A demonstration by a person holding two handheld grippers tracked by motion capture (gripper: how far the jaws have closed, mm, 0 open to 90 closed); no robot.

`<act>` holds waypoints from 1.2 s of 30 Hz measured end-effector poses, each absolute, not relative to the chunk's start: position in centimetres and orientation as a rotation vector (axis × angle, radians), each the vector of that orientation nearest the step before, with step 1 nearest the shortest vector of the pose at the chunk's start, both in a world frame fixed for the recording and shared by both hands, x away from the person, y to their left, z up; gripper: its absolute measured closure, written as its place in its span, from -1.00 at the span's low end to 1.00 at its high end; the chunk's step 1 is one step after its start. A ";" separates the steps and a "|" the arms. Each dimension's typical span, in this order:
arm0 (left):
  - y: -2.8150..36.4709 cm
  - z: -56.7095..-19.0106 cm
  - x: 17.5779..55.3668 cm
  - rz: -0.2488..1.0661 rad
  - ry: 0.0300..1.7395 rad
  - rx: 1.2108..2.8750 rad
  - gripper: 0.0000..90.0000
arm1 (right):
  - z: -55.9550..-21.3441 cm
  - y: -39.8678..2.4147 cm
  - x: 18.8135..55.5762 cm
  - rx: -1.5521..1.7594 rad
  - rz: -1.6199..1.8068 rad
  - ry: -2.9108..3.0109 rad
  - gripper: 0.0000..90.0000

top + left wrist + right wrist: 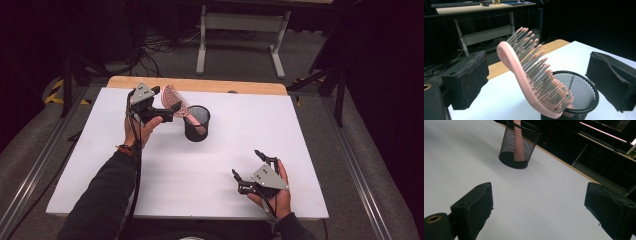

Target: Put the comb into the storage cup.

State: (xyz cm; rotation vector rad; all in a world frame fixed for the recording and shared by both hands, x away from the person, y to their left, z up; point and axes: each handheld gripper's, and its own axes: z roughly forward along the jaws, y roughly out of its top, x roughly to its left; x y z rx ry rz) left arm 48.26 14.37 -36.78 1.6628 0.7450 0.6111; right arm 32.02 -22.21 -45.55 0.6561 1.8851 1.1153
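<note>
A pink hairbrush (175,101) stands handle-down in a black mesh cup (197,123) at the back middle of the white tabletop (210,155), and its head leans out to the left. In the left gripper view the brush (510,58) rises out of the cup (586,86) between my jaws, and neither pad touches it. My left gripper (164,104) is open around the brush head. My right gripper (246,162) rests open and empty at the front right. The right gripper view shows the cup (509,142), with the pink handle (518,147) behind its mesh, well beyond the right gripper (539,212).
A bare wooden strip (200,85) runs along the table's far edge. Behind it stand a white desk frame (240,22) and cables on the floor (155,47). Metal rails (35,165) flank the table on both sides.
</note>
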 end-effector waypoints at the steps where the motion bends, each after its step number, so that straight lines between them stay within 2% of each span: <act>1: 14.4 -36.7 48.2 0.616 0.741 1.664 -0.89 | -45.6 -22.2 32.0 0.656 1.115 1.885 -0.80; 36: 15.7 -35.1 43.6 0.701 0.520 1.766 -0.87 | -45.5 -22.3 32.0 0.664 1.118 1.862 -0.79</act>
